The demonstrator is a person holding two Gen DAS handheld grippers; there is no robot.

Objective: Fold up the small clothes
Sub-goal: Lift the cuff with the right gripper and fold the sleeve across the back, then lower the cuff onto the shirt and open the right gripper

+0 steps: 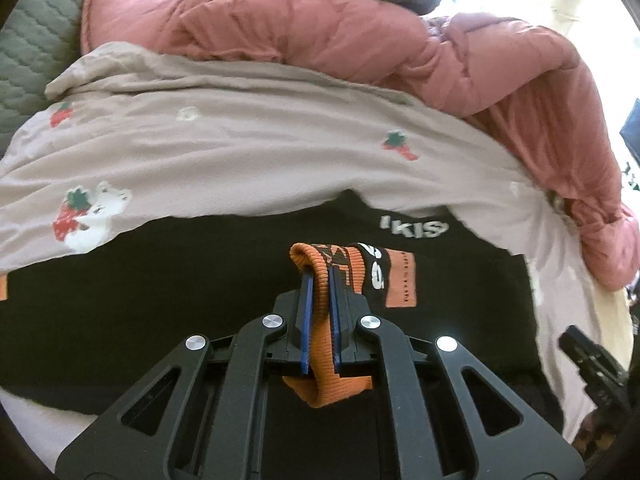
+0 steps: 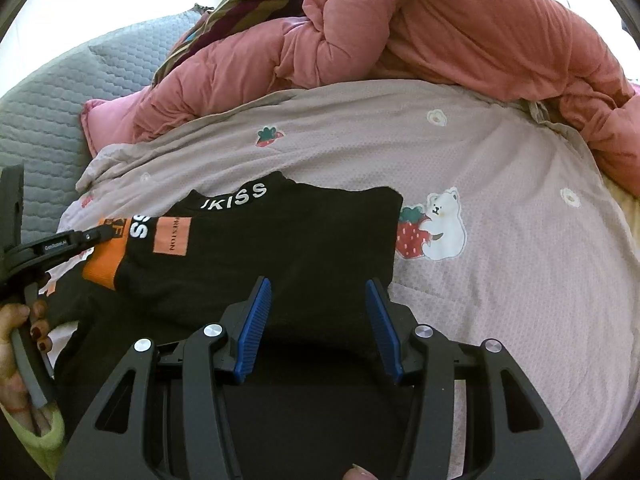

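A black sweater (image 2: 280,248) with white "UKISS" lettering at the collar and orange patches lies flat on a pale pink bedsheet (image 2: 500,260). My left gripper (image 1: 320,276) is shut on the sweater's orange ribbed sleeve cuff (image 1: 324,320), holding the sleeve over the black body (image 1: 160,280). In the right wrist view that gripper (image 2: 102,235) reaches in from the left, gripping the orange cuff (image 2: 105,266). My right gripper (image 2: 318,284) is open and empty, its blue pads over the sweater's lower right part.
A bunched pink quilt (image 2: 440,32) lies behind the sweater, with a striped cloth (image 2: 248,4) beyond it. A grey quilted cover (image 2: 60,96) is at the back left. The sheet has strawberry and bear prints (image 2: 434,226).
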